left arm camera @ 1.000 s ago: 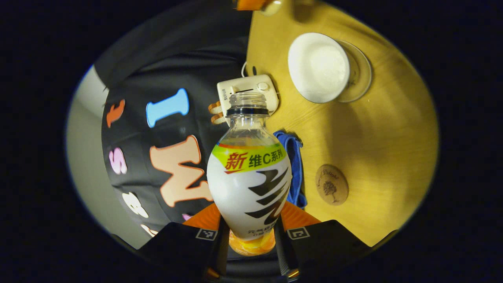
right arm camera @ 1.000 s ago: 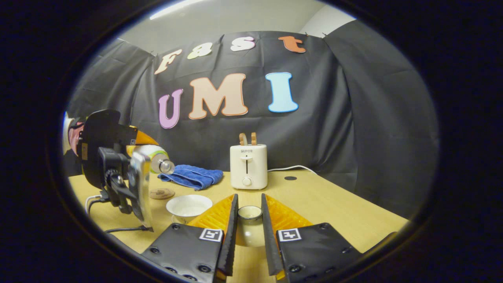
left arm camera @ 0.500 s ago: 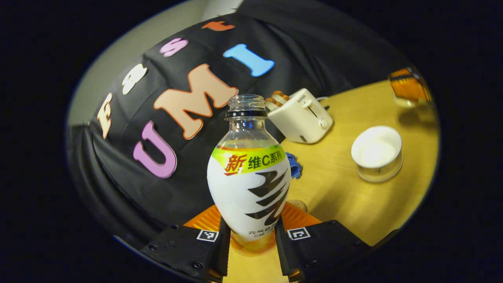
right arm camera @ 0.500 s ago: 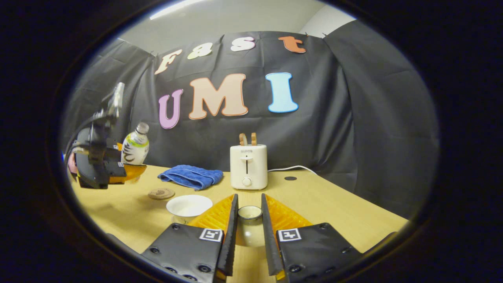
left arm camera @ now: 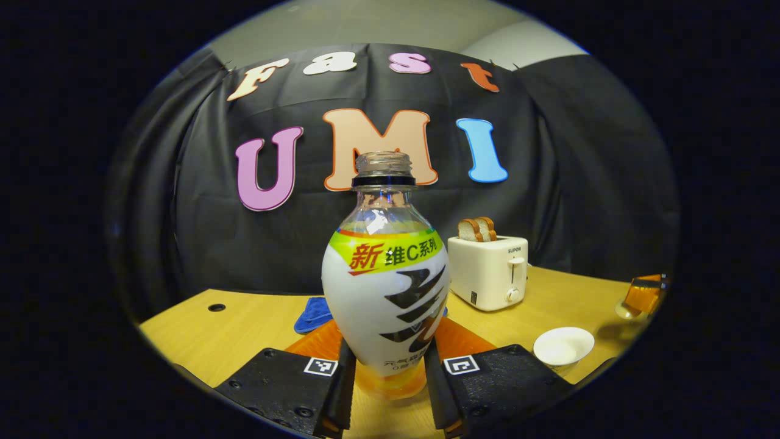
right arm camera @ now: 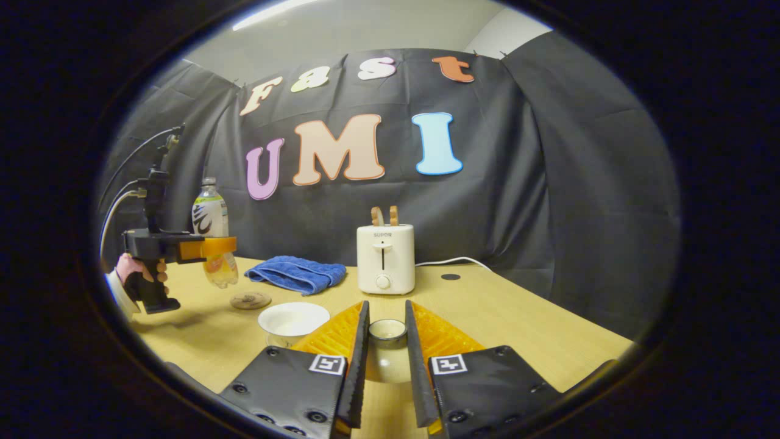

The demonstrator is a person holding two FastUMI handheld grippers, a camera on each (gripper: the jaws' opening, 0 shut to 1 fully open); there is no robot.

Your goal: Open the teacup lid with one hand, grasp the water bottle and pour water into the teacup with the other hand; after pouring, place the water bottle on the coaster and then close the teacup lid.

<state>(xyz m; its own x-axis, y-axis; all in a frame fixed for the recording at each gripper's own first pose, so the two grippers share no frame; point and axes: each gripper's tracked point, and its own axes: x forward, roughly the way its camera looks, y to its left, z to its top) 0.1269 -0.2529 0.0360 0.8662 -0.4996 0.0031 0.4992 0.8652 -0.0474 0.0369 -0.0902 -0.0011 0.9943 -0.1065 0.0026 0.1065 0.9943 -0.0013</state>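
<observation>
Water bottle (left arm camera: 385, 286) looks light, thin plastic w/ an open neck — prob. squashy and spillable, so the low waist grip suits. Left gripper (left arm camera: 385, 373) pinches it upright, above the table by the coaster (right arm camera: 250, 300). Right gripper (right arm camera: 383, 356) clamps the teacup lid (right arm camera: 386, 332) — level, beside the teacup (right arm camera: 293, 319).

- Left gripper (left arm camera: 386, 366): black plates with round screws, each carrying a small square black-and-white tag.
- Right gripper (right arm camera: 382, 366): the same plates, screws and tags (ribbed finger faces).
- Seen from the right gripper view, the left gripper (right arm camera: 213, 247) has a black pistol handle, upright mast, looping cables.
- Hand (right arm camera: 137, 272) wears a white cuff.
</observation>
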